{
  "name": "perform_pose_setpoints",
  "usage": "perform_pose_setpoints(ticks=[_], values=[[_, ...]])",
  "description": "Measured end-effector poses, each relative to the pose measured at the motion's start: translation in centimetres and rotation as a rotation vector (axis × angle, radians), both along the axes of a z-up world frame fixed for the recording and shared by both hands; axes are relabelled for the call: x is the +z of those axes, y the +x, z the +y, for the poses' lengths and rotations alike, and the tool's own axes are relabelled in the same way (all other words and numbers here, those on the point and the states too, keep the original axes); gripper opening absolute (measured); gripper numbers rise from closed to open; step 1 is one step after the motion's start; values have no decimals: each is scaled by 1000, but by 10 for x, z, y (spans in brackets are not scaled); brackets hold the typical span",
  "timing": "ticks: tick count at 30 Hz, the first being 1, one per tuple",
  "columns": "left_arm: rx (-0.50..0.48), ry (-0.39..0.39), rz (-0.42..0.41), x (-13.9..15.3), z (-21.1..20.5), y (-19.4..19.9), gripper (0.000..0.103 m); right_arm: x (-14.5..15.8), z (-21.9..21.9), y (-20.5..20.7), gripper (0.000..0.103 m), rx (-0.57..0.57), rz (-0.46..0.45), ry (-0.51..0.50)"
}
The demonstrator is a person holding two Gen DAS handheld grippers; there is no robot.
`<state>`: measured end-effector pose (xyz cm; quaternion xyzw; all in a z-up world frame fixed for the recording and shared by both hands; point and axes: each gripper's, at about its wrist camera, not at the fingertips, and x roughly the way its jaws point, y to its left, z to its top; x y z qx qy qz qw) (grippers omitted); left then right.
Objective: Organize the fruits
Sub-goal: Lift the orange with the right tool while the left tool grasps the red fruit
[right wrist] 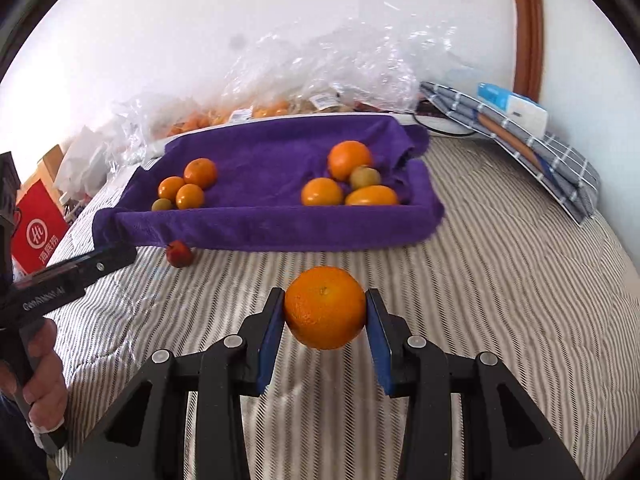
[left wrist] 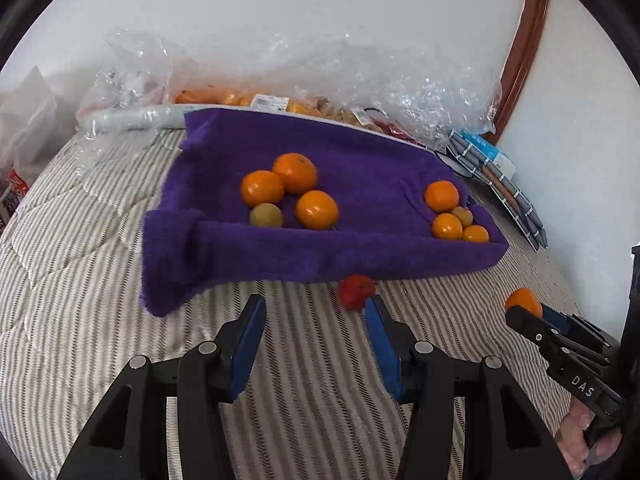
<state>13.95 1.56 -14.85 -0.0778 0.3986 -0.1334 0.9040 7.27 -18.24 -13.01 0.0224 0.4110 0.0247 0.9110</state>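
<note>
While your left wrist view looks straight over the open space between its own fingers, only there do you see your left gripper [left wrist: 316, 320] spread with nothing between its blue pads, above the striped bed cover [left wrist: 100, 280]. The small red fruit [left wrist: 356, 291] lies on the bed cover just outside the right-hand finger tip, not between the pads, close against the front edge of the purple towel [left wrist: 360, 160]. Further right in that view your right gripper [left wrist: 532, 316] shows only from the side, the orange [left wrist: 523, 300] half hidden behind it.

Your right wrist view gives what the left cannot: the grip itself. At its left edge you see your hand [right wrist: 44, 368] around the left gripper's handle, and a red box [right wrist: 38, 228] beyond it. Moving right, the towel, raised at its edges like a tray, carries a group of oranges on the left [right wrist: 188, 188] and another on the right [right wrist: 348, 184], each with a greenish fruit among them. Below, your right gripper [right wrist: 325, 312] pinches the orange [right wrist: 325, 307] by its sides, clear of the bed cover. The orange is nearly round, so no long axis shows; its small stem dimple faces up and toward the camera. A folded checked cloth [right wrist: 560, 160] lies at the far right.
</note>
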Motion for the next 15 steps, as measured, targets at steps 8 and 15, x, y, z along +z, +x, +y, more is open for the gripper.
perform_pose_setpoints(ticks=[8, 15], values=[[-28, 47, 21, -5, -37, 11, 44, 5, -26, -18, 40, -46, -21, -10], [-10, 70, 49, -10, -47, 22, 27, 0, -36, -20, 40, -69, -7, 17]])
